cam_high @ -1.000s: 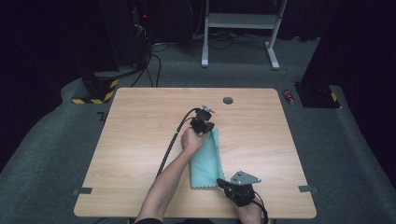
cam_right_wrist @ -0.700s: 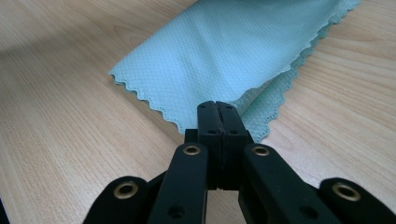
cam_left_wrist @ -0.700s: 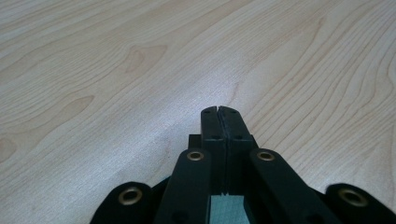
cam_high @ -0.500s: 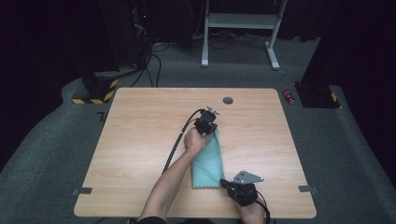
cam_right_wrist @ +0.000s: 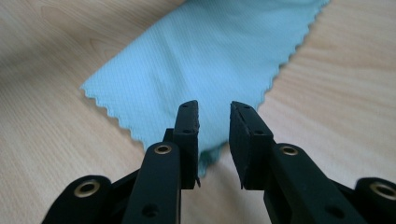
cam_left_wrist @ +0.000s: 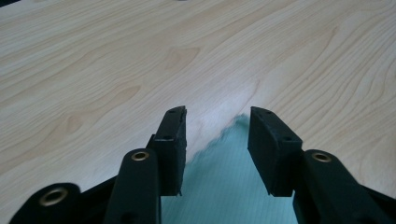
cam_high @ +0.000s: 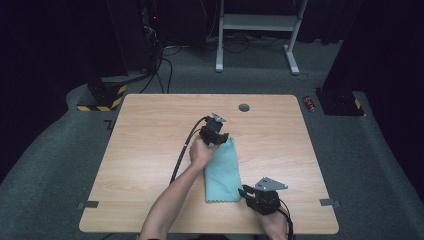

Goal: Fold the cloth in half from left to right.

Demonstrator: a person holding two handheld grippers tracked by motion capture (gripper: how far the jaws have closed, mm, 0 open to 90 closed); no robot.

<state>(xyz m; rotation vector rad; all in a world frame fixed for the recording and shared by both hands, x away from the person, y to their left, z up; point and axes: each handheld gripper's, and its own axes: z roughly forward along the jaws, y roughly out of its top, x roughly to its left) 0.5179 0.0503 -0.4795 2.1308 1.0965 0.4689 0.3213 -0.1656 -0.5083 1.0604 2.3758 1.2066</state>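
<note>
Cloth [cam_high: 222, 172], teal and folded, lies on the counter [cam_high: 150, 130] with its long axis running near to far. Left tongs [cam_left_wrist: 217, 135] straddle its far corner, jaws apart; right tongs [cam_right_wrist: 212, 140] gape over the near scalloped corner, neither clamped yet.

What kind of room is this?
Probably a lab or workshop: a bare wooden table on grey carpet, cables and dark equipment behind, and hazard-striped tape on the floor. A teal cloth lies on the table.
</note>
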